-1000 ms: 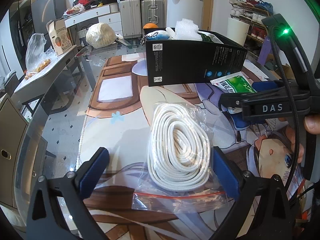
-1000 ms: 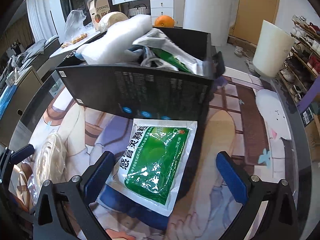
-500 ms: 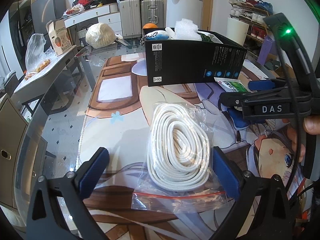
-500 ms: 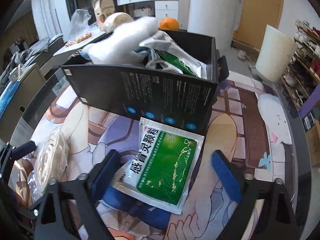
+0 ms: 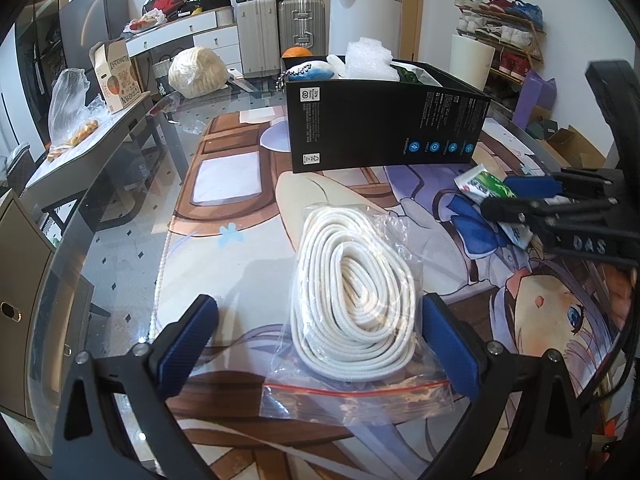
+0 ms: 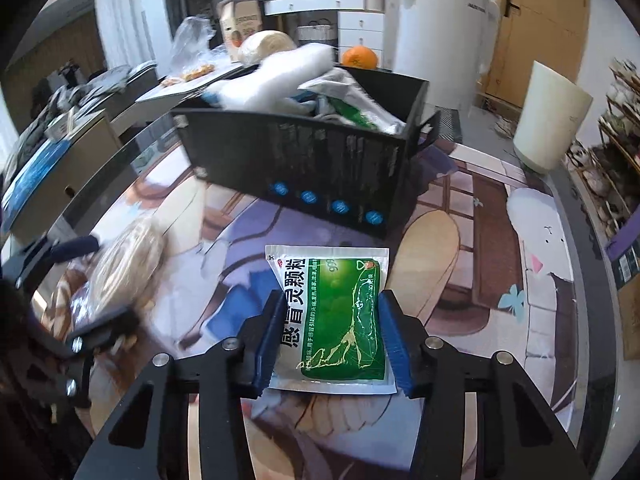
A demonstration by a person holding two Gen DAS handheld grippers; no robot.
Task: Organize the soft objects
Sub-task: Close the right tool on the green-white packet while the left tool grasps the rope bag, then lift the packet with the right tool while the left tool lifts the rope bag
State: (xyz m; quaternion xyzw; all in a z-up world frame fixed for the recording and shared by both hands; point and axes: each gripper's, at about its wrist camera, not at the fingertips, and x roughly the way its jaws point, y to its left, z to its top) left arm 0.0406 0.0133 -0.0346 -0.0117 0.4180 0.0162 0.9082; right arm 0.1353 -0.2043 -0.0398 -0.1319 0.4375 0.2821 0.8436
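Clamped in the right tool [image 6: 334, 340], green-and-white foil sachet [image 6: 340, 312] points lengthwise ahead toward open black cardboard box [image 6: 320, 172] (left tool [image 5: 316, 344] spread wide).

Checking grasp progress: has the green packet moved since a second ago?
Yes. The green packet has turned and is farther from the black box than before, now pinched by the right gripper.

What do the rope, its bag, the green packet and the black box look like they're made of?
Rope: matte white braided cord, probably cotton or nylon, woven texture visible.
Bag: clear thin plastic, wrinkled and glinting, with a red zip strip.
Packet: glossy printed film or foil laminate, showing highlights.
Box: matte printed cardboard, judging by its thin, flat walls.
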